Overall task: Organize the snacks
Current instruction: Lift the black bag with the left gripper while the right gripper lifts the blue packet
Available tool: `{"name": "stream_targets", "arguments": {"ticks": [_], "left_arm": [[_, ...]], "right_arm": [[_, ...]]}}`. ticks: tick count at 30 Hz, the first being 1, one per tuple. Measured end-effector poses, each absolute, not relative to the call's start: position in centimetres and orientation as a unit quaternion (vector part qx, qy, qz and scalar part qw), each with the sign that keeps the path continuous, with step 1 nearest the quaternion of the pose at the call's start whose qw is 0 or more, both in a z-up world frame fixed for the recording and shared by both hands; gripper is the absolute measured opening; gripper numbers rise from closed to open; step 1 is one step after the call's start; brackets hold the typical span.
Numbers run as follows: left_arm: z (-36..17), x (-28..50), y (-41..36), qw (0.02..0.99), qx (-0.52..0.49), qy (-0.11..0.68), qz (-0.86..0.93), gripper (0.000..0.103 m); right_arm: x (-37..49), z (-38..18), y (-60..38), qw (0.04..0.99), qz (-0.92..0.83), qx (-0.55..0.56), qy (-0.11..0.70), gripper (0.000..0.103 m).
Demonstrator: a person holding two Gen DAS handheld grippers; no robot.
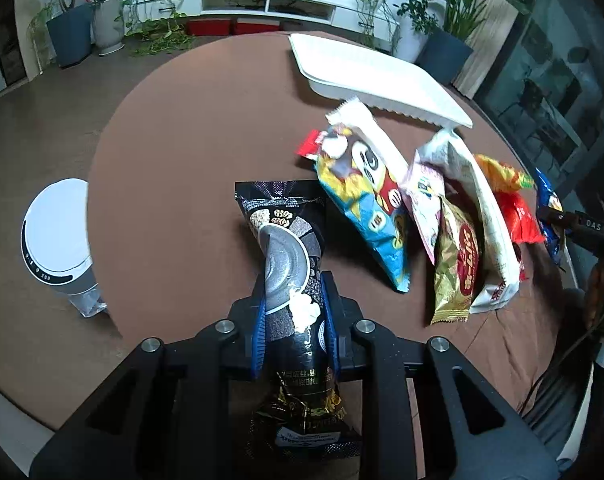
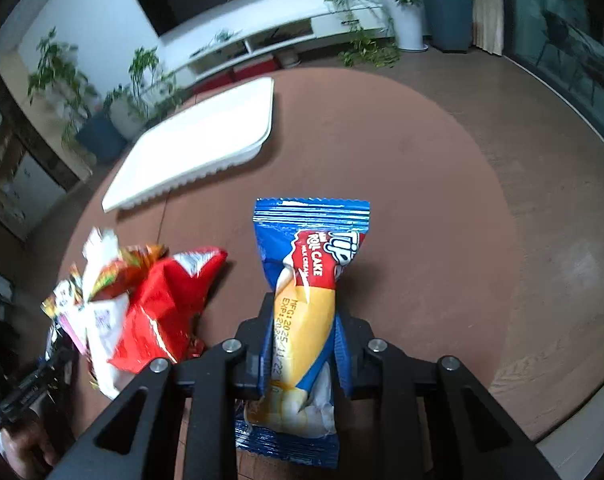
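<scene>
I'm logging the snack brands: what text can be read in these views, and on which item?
"ROLL CAKE": blue roll cake packet, in the right gripper.
"MFG: 2025": same packet; the rest of the date is blurred.
"DAS": right gripper, seen from the left wrist.
Black packet in the left gripper: print unreadable.

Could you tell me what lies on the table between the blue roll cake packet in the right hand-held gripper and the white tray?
Nothing: in the right wrist view, only bare brown table separates the roll cake packet from the white tray.
</scene>
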State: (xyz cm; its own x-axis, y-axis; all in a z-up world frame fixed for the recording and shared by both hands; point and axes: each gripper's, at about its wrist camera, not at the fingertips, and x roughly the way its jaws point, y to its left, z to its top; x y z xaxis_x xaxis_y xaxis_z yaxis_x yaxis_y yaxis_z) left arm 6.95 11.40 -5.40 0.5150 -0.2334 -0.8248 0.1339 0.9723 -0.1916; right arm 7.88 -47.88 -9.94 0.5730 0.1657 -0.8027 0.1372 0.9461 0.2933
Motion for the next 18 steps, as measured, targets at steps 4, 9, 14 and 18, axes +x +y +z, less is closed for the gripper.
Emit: {"name": "stream_targets", "arguments": {"ticks": [4, 9, 14, 18], "left_arm": [[-5.1, 7.0, 12.2, 0.869, -0.066, 0.477, -0.114, 0.021], [-3.8, 7.4, 12.7, 0.876, -0.072, 0.462, -0.121, 0.021], [-2.2, 8.1, 13.2, 0.879, -0.087, 0.450, -0.130, 0.021], [-1.7, 8.3, 13.3, 0.875, -0.097, 0.450, -0.149, 0.021]], "right_arm": [[7.6, -9.3, -48.6, 0.873, 0.012, 0.178, 0.453, 0.028], [7.3, -9.4, -49.2, 0.870, 0.025, 0.199, 0.450, 0.028], [7.2, -8.9, -49.0, 0.871, 0.037, 0.209, 0.443, 0.028], [7.3, -9.0, -49.1, 0.869, 0.041, 0.214, 0.444, 0.028]]}}
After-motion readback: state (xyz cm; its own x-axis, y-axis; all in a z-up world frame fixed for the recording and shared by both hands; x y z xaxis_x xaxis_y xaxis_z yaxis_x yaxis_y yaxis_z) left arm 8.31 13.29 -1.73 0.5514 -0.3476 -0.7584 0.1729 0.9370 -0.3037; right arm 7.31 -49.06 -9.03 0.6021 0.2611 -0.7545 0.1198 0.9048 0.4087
